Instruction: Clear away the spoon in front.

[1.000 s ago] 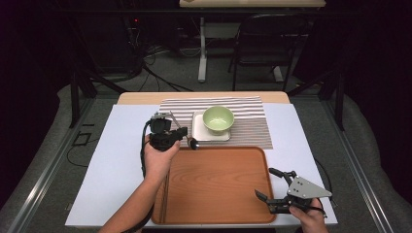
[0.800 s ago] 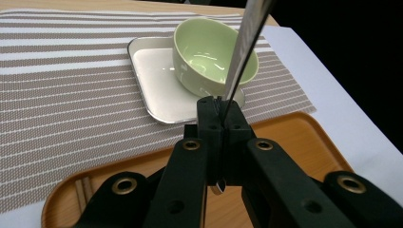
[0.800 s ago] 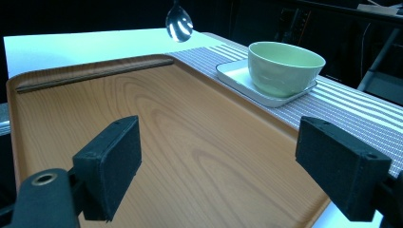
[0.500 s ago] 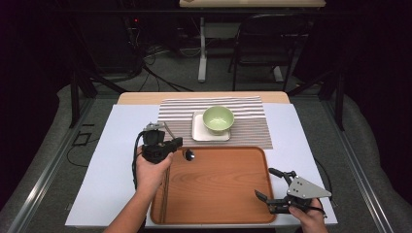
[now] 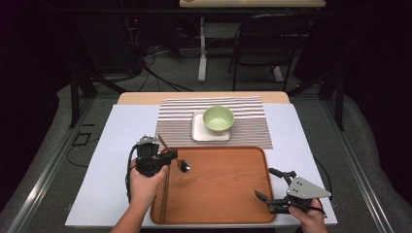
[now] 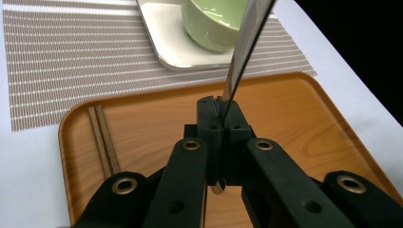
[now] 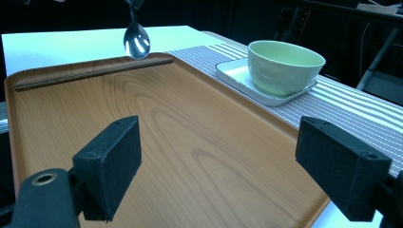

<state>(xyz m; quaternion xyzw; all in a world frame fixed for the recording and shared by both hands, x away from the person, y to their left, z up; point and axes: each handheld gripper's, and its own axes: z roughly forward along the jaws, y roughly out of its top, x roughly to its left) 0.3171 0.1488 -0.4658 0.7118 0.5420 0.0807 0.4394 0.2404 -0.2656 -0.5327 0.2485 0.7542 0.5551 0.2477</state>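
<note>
The left hand-held gripper (image 5: 167, 156), left of centre in the high view, is clenched on a spoon (image 5: 184, 166) whose bowl hangs over the tray's (image 5: 228, 194) upper left corner; chopsticks (image 6: 103, 141) lie along the tray's left edge. The right hand-held gripper (image 5: 268, 186), lower right, stands released over the tray's right edge.

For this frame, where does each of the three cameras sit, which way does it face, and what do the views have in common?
High view: above the person's side, looking forward and down on the wooden tray; both forearms enter from below, left tool shut on a spoon, right tool open.
Left gripper view: rides the left tool, looking along shut jaws and the spoon handle toward the green bowl.
Right gripper view: rides the right tool, looking across the tray between open jaws.
Shared: tray, bowl, chopsticks and spoon show in all three.
</note>
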